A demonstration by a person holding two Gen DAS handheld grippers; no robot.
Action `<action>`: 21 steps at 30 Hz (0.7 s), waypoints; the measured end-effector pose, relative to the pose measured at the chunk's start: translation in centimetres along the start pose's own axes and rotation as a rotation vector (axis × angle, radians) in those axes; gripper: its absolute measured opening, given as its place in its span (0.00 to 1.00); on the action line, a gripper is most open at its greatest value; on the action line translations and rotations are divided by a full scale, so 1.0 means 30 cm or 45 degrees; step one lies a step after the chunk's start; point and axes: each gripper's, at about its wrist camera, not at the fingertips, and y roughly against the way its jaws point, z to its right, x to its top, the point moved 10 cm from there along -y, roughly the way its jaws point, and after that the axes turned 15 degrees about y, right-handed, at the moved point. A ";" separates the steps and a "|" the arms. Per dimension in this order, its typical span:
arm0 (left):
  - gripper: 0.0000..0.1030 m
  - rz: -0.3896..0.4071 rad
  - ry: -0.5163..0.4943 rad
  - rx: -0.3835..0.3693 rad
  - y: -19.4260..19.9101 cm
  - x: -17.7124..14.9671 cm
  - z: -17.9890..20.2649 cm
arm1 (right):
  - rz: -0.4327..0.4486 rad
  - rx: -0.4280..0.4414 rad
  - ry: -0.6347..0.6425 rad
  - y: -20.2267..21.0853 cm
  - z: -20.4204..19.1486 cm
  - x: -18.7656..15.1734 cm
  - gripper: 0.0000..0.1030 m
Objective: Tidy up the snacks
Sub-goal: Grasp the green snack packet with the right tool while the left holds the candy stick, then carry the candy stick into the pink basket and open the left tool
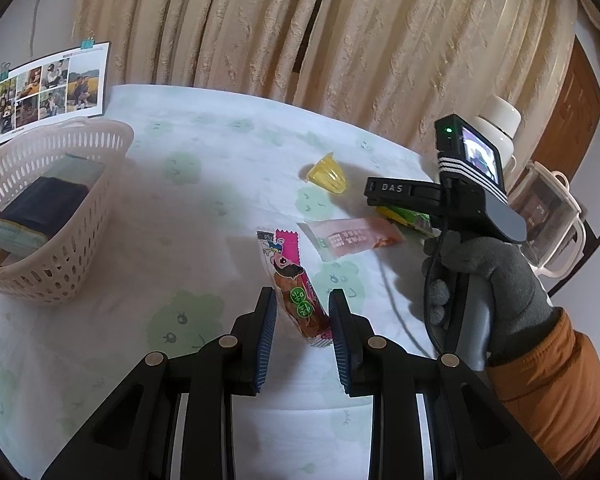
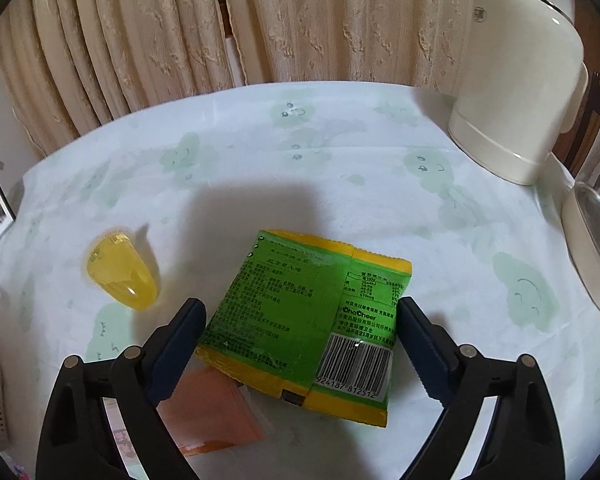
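In the left wrist view a pink sausage stick sits between my left gripper's fingers, which are narrowed onto its near end and touch both sides. My right gripper stands wide open, its fingers either side of a green and yellow packet lying flat on the table. From the left view the right gripper, held by a grey-gloved hand, hovers over that packet. A yellow jelly cup lies on its side, and a pale pink packet lies beside the green one.
A beige slotted basket at the left holds a dark flat item and green ones. A cream kettle and a clear lidded container stand at the right. Curtains hang behind the round table; a photo sheet is clipped at far left.
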 end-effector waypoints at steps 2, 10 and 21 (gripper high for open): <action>0.27 0.009 -0.003 0.006 0.003 0.002 -0.002 | 0.022 0.026 -0.030 0.012 0.008 -0.001 0.89; 0.27 0.047 -0.007 0.014 0.020 0.017 -0.004 | 0.101 0.100 -0.103 0.071 0.026 0.008 0.89; 0.27 0.138 -0.019 0.033 0.061 0.050 -0.002 | 0.238 0.161 -0.063 0.203 -0.053 0.063 0.89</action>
